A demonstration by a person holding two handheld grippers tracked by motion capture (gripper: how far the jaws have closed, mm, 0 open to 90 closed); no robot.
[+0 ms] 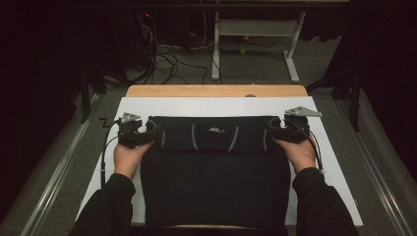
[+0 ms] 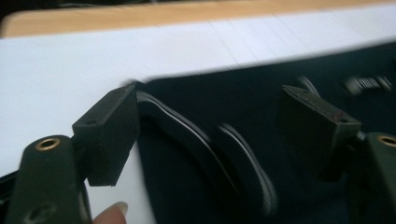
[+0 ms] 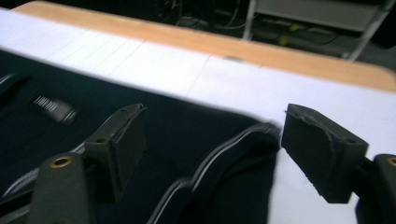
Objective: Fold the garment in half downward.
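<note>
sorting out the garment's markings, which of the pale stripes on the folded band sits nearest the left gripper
The outermost stripe at the left end of the folded dark garment. It lies right beside the left gripper, whose jaws stand open over that corner; the other stripes sit further towards the middle and right.

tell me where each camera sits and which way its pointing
High view: fixed above the person's side, looking forward and down on the table; forearms, left gripper and right gripper at the dark garment.
Left gripper view: rides the left gripper, open jaws over the garment's striped corner.
Right gripper view: rides the right gripper, open jaws over the opposite corner.
Shared: both gripper views show the garment's label and the white sheet.
</note>
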